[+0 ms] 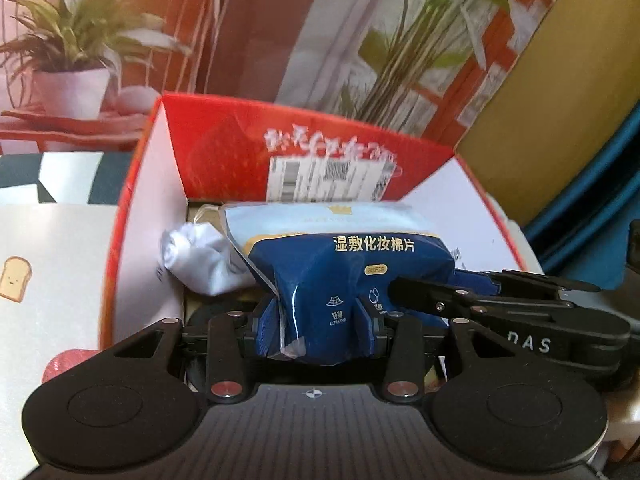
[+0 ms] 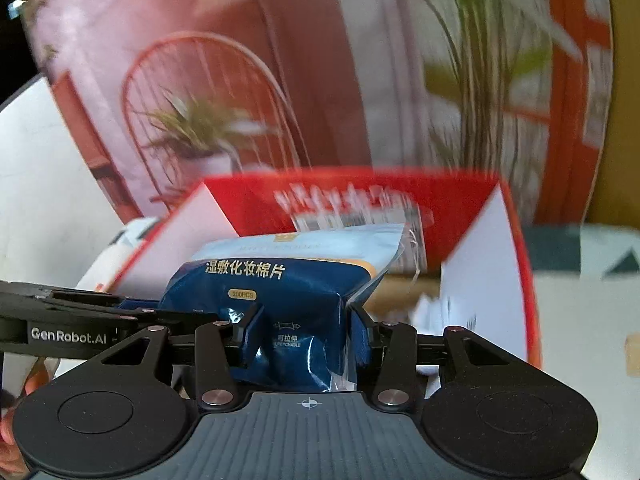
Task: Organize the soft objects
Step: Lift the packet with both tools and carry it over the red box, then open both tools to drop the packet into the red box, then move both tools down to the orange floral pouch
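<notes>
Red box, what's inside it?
Inside the red box a white cloth bundle lies. The blue cotton-pad pack, held by both grippers, hides most of the floor, so anything else there cannot be seen.

A home: potted plant (image 1: pixel 70 76), patterned tablecloth (image 1: pixel 24 178)

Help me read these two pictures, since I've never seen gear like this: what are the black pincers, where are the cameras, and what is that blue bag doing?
These are two hand-held grippers, each carried by a person and each with a camera looking forward along its fingers. One picture comes from the left gripper, the other from the right gripper. Both are clamped on the same blue pack of cotton pads, one at each side, holding it over an open red-and-white box. Something white and crumpled, maybe cloth, already lies in the box. Behind stands a printed backdrop with plants.
</notes>
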